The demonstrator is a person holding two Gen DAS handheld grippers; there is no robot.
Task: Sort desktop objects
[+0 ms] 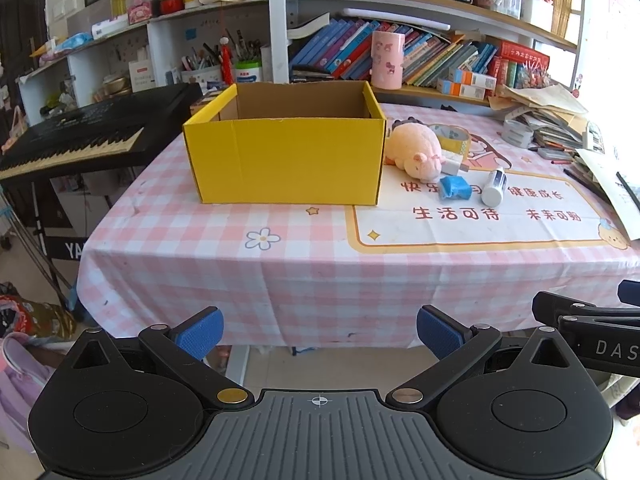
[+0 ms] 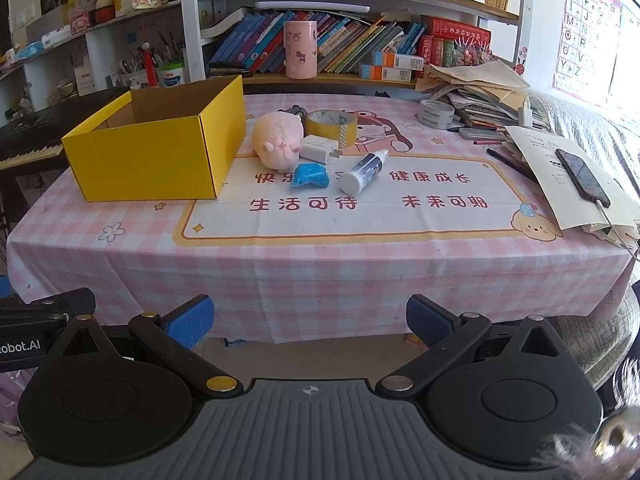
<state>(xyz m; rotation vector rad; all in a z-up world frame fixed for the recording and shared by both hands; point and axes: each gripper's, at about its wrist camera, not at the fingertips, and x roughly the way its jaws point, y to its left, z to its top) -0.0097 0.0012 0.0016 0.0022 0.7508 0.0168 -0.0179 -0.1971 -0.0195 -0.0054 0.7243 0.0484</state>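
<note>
- Both the left gripper and right gripper are hovering spread wide, holding nothing, off the worktop's near edge.
- A yellow box is sitting near the left edge; a plush pig, tape roll, charger, blue packet and bottle are lying beside it.
- Bookshelves are lining the far edge.

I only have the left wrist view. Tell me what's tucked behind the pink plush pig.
Observer: A yellow tape roll lying flat, with a white charger plug in front of it.
Operator: Report what's on the papers at my right edge.
Observer: A black phone lies on the top sheet.
Operator: Give me the right hand-held gripper's state.
Observer: The right hand-held gripper is open and empty, short of the table edge.
</note>
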